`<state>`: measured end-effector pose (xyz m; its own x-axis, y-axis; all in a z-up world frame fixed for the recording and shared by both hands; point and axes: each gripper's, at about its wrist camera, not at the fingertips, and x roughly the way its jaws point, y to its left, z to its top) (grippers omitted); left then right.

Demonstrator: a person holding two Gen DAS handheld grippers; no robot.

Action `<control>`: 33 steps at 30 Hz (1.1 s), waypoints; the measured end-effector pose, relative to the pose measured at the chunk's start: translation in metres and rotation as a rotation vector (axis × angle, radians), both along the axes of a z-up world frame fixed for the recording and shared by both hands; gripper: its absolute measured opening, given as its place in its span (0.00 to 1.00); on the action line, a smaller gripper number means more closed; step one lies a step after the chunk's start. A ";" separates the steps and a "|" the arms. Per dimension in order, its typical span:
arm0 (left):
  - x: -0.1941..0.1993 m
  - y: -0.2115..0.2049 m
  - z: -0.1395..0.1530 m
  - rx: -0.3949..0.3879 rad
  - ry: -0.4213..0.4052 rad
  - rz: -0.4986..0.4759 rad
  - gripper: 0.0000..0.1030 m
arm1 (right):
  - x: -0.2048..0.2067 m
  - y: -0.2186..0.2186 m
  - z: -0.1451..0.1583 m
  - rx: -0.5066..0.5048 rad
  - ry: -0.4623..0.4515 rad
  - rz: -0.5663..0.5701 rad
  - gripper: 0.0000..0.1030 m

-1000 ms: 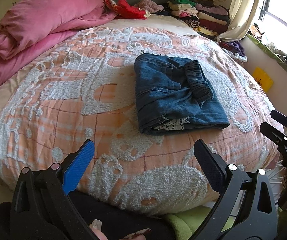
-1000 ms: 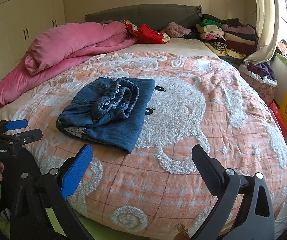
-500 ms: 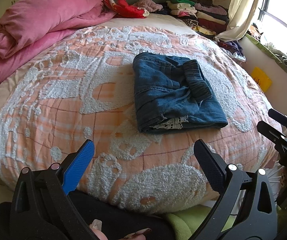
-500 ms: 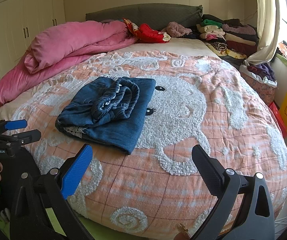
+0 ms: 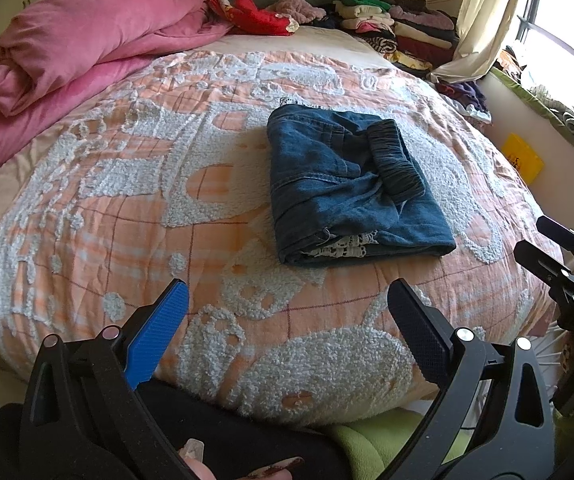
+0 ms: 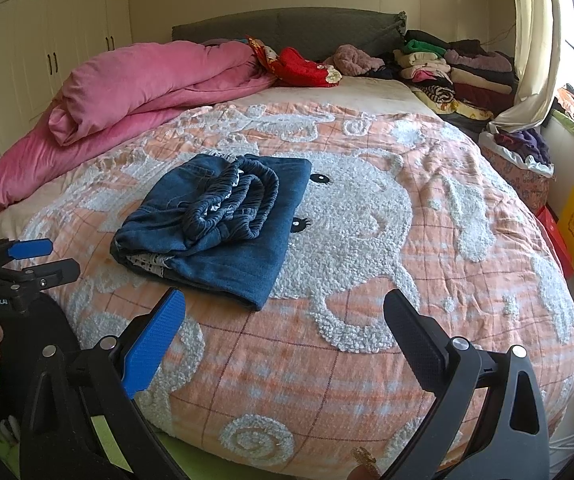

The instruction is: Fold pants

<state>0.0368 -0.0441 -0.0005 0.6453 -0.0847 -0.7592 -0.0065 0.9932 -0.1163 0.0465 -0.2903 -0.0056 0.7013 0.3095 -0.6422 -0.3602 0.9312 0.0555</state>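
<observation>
So the pants are dark blue denim, folded into a chunky rectangle sitting roughly mid-bed on the bedspread, a bit toward the foot end. The elastic waistband is all ruched and bunched, lying on top of the fold, and a strip of white lace trim peeks out of the near edge. From the right wrist view the same bundle looks lumpier, with the gathered waistband looping over itself.

The bedspread is peach plaid with raised, nubby white chenille shapes, including a bear-like face just beside the pants. It rounds off at the foot of the bed, with lime green fabric showing under the edge.

Both tools are off the fabric. The left gripper hangs over the near edge of the bed with its jaws spread wide, holding nothing. The right gripper is the same, wide apart and empty, near the foot edge.

Lots of free bedspread all around the pants. The clutter is well apart: a rolled pink duvet along the left side, and stacked folded clothes at the far right corner by the curtain.
</observation>
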 end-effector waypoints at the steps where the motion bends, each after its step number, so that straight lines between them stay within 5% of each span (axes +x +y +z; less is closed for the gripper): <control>1: 0.000 0.000 0.000 0.001 0.000 0.001 0.91 | 0.000 -0.001 0.000 0.000 0.001 -0.002 0.96; 23: -0.001 0.006 -0.005 0.037 0.019 -0.003 0.91 | 0.010 -0.008 -0.010 -0.024 0.022 -0.031 0.96; 28: 0.008 0.038 -0.008 0.036 0.049 0.075 0.91 | 0.021 -0.021 -0.016 -0.044 0.027 -0.071 0.96; 33: 0.033 0.111 -0.009 0.026 0.064 0.245 0.91 | 0.059 -0.067 -0.020 -0.051 0.048 -0.181 0.96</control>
